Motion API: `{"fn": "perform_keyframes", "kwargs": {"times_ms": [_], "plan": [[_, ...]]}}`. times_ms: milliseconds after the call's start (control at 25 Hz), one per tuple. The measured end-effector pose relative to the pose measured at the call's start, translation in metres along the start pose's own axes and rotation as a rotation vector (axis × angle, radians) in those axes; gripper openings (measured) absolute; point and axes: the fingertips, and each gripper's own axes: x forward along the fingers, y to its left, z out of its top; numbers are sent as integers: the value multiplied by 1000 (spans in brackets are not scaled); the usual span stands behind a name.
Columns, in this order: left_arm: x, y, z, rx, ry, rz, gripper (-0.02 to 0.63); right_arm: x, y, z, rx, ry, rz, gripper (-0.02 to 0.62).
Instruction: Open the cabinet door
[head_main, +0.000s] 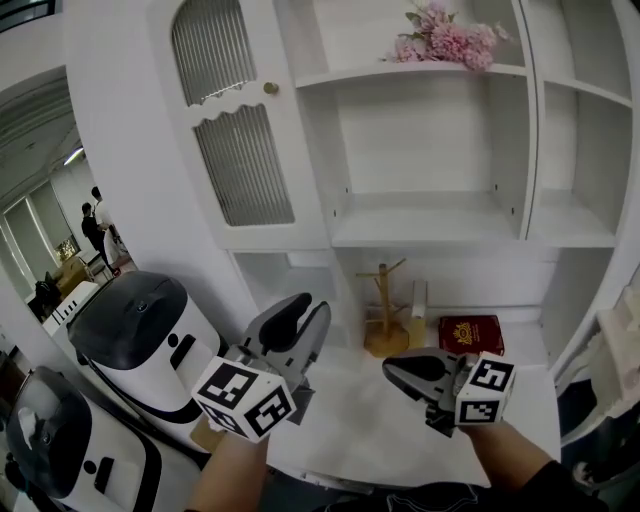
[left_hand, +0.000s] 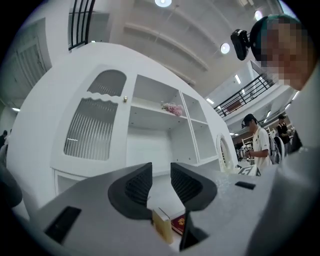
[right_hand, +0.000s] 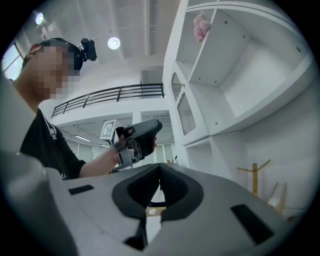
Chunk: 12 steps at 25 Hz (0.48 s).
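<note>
**Door upright at the left, both grippers off it**

Ribbed-glass door (head_main: 240, 150) on the left side of the white cabinet (head_main: 527, 120), up beyond the grippers. Long axis straight up and down, arched at the top, face turned out toward the person. Small gold knob (head_main: 271, 88) high on its right edge. Looks about flush with the cabinet front; ajar by a crack or not, cannot tell. Open shelves just to its right, pink flowers (head_main: 445, 40) on the upper one. Lower down, on the white counter (head_main: 400, 440), a wooden stand (head_main: 385, 305) and a red book (head_main: 471, 333) near each other. Nearer still, left gripper (left_hand: 161, 172) clear of the door, jaws apart, nothing between them. Right gripper (right_hand: 160, 167) alongside, well short of the cabinet, jaws pressed together on nothing.
</note>
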Motion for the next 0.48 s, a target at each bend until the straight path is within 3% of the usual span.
{"fn": "perform_keyframes", "kwargs": {"times_ms": [240, 480], "plan": [[35, 43, 58, 50, -78, -37, 107, 17, -18, 11, -19, -4, -39, 5], [83, 95, 123, 214, -122, 31, 107, 37, -41, 36, -52, -23, -88, 5]]}}
